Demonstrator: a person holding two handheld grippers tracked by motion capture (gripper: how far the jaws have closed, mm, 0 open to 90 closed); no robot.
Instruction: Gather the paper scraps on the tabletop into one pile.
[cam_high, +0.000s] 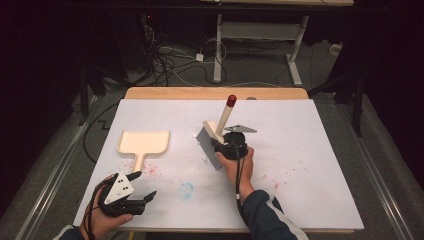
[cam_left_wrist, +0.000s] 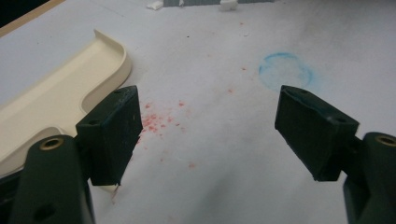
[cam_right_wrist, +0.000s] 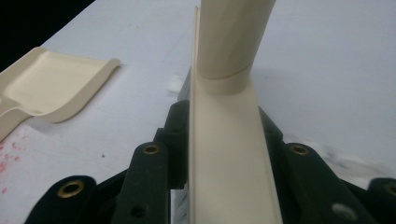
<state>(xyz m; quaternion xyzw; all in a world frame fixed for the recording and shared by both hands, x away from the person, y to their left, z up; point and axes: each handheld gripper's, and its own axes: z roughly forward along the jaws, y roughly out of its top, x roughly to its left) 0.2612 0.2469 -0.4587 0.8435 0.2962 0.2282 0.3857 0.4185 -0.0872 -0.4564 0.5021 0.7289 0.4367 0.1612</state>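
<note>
Fingers of your right gripper (cam_high: 223, 145) are pinched on the flat cream block of the brush (cam_high: 215, 134), one on each side of it, as the right gripper view shows (cam_right_wrist: 224, 154). The brush stands tilted near the middle of the white surface (cam_high: 310, 150), bristles (cam_high: 207, 147) down and touching or just above the sheet, and its round handle with the red cap (cam_high: 231, 100) leans up and away from you. Fingers of your left gripper (cam_high: 141, 187) are spread wide with nothing between them (cam_left_wrist: 205, 135), hovering low at the near left corner, just short of the dustpan handle.

The dustpan (cam_high: 143, 142) lies flat on the surface to the left of the brush, well apart from it; its pan faces away from you. A few small white scraps (cam_high: 204, 159) lie beside the bristles.

Judging by its look, the brush is light, stiff plastic or wood with soft bristles that will bend under pressure, so press gently. Your grip on the flat block looks firm and should resist twisting better than the round handle would. The dustpan looks light and smooth, likely to slide when pushed against; take it by its narrow handle (cam_high: 138, 161) and hold it down.
</note>
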